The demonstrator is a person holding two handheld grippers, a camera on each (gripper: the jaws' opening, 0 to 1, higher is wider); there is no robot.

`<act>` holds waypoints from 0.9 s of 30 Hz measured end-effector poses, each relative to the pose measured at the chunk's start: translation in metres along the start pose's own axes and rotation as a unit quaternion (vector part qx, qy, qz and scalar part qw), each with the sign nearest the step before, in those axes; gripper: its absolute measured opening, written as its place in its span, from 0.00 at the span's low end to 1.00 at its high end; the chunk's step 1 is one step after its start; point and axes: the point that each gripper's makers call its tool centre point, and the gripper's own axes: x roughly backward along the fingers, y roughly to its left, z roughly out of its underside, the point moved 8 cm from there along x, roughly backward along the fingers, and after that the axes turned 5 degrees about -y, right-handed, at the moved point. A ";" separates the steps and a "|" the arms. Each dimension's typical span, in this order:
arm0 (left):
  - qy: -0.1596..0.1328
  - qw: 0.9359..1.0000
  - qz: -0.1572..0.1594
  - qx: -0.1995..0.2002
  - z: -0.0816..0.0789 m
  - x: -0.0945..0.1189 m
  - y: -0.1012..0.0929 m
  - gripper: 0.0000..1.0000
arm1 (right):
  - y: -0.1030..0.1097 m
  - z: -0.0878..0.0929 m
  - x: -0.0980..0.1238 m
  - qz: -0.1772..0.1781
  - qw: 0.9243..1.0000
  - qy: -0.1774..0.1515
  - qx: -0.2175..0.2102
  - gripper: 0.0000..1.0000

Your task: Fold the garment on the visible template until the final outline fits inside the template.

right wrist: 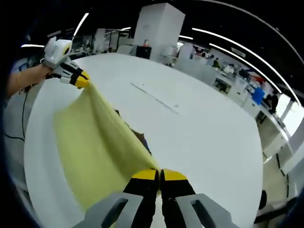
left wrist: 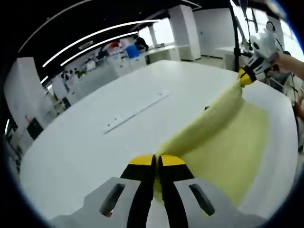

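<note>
Holding the pale yellow fabric garment (left wrist: 223,137) up by two points on one edge, so the sheet hangs taut between the hands and can be carried over as a flat fold instead of bunching.

- Left gripper (left wrist: 156,164): fingers clenched on the garment's near corner, cloth running off toward 1 o'clock in the left gripper view. In the right gripper view it sits at 10 o'clock, pinching the far corner.
- Right gripper (right wrist: 159,175): fingers clamped on the other corner, cloth fanning out toward 10 o'clock. In the left gripper view it shows at 2 o'clock with a person's hand (left wrist: 289,61) behind it.
- Garment: lifted edge in the air, lower part draping onto the large white table (left wrist: 95,123); it sits toward the person's side of the table.
- Dark patch (right wrist: 142,137) peeking out at the cloth's edge is possibly the template, too little visible to be sure.
- Thin pale strip (left wrist: 135,111) lies on the table well apart from the cloth, not involved.

Judgement: fold in progress; final outline not reached. Next move needs both corners lowered together to keep the edge straight.
</note>
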 end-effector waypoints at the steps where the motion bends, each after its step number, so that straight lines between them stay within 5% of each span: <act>1: 0.003 1.000 0.001 -0.003 0.004 -0.004 0.000 0.01 | -0.001 0.002 -0.005 -0.002 1.000 0.003 0.001 0.00; 15: 0.039 0.999 0.012 -0.006 0.029 -0.042 0.008 0.02 | -0.013 0.018 -0.044 -0.010 1.000 0.017 -0.022 0.00; 22: 0.061 0.998 -0.001 0.001 0.042 -0.044 0.017 0.04 | -0.018 0.024 -0.048 0.002 0.999 0.029 -0.027 0.04; 27: 0.033 0.999 0.030 0.026 0.042 -0.036 0.021 0.08 | -0.016 0.024 -0.043 -0.002 0.999 0.033 -0.020 0.08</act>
